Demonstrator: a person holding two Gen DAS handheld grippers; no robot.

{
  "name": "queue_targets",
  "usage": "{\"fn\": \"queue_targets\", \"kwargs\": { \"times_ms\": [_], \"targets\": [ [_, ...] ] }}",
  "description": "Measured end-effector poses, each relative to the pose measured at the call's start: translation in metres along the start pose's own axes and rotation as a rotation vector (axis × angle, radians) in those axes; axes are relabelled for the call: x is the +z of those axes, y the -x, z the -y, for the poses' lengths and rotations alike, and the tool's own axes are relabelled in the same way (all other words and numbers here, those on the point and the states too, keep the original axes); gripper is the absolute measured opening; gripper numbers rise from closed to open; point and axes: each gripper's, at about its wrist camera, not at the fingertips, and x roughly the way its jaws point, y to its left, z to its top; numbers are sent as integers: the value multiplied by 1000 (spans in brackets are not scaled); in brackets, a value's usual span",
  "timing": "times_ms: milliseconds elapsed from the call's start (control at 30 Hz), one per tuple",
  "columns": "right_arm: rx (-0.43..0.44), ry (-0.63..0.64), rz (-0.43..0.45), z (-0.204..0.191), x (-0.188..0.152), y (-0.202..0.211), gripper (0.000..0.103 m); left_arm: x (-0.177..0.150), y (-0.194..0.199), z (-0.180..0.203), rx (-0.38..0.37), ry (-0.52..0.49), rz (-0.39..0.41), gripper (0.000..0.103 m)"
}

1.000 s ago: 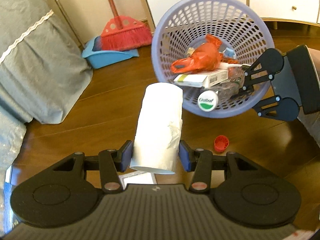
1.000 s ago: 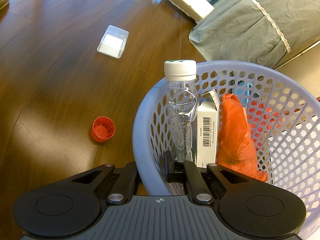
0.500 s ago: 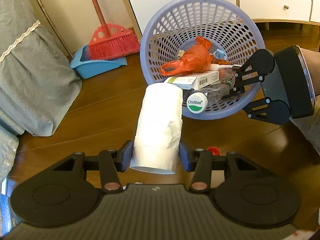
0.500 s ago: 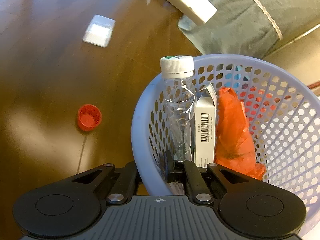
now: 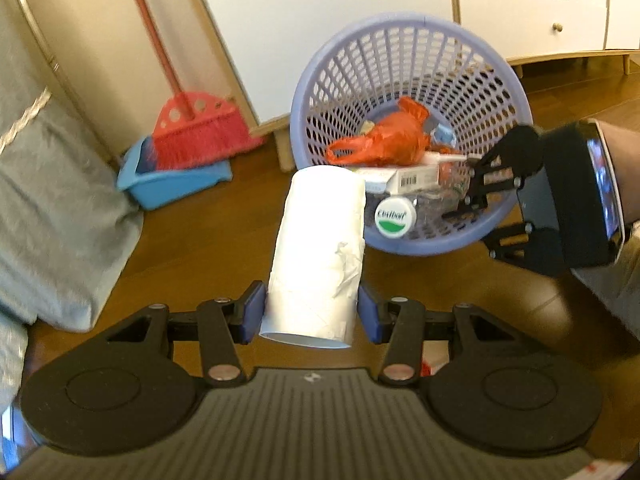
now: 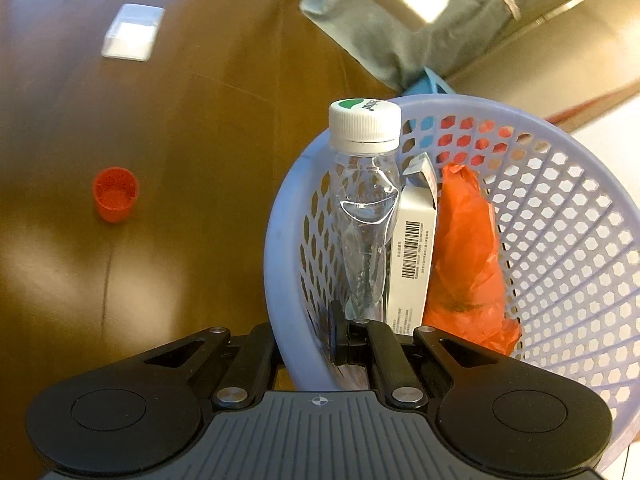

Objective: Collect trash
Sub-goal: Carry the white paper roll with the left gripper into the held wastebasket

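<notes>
My left gripper (image 5: 310, 312) is shut on a white paper roll (image 5: 320, 248), which points toward the lavender plastic basket (image 5: 404, 40). The roll's far end lies just left of the basket's lower rim. My right gripper (image 6: 340, 340) is shut on the basket's (image 6: 280, 240) wall near the rim and holds it tilted, mouth toward the left camera. In the left wrist view the right gripper (image 5: 468, 204) shows at the basket's right side. Inside lie a clear bottle (image 6: 368, 220) with a white cap, a white barcode carton (image 6: 416, 256) and an orange plastic bag (image 6: 464, 248).
A red bottle cap (image 6: 115, 194) and a flat white box (image 6: 132, 32) lie on the wooden floor. A red broom (image 5: 196, 136) in a blue dustpan (image 5: 172, 184) stands by the wall. Grey bedding (image 5: 52, 208) is on the left, white drawers (image 5: 540, 4) behind.
The basket has swung up and tilted further toward the left camera. The roll has come closer to its rim. The red cap has slid down out of the left view.
</notes>
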Motion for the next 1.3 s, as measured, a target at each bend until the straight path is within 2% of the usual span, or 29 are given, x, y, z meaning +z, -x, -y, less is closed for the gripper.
{"fn": "queue_targets", "kwargs": {
  "times_ms": [267, 500, 600, 633, 767, 867, 1000, 1300],
  "targets": [
    [8, -26, 23, 8, -12, 4, 3, 58, -27, 5, -46, -78, 50, 44],
    [24, -59, 62, 16, -27, 14, 4, 105, -70, 34, -111, -141, 51, 45],
    [29, -80, 73, 20, -30, 16, 4, 125, -88, 42, -133, -124, 74, 48],
    [32, -86, 76, 21, -31, 16, 4, 130, -92, 41, -120, -108, 83, 56],
    [36, -112, 83, 26, -33, 17, 4, 139, -88, 32, -96, -63, 118, 58],
    [37, -127, 87, 28, -33, 18, 4, 126, -79, 24, -62, -64, 93, 58],
    [34, -141, 88, 29, -33, 19, 4, 92, -67, 10, -27, -42, 35, 60],
    [26, -140, 76, 27, -28, 17, 4, -27, -33, 2, 59, 44, -146, 63]
  ]
}}
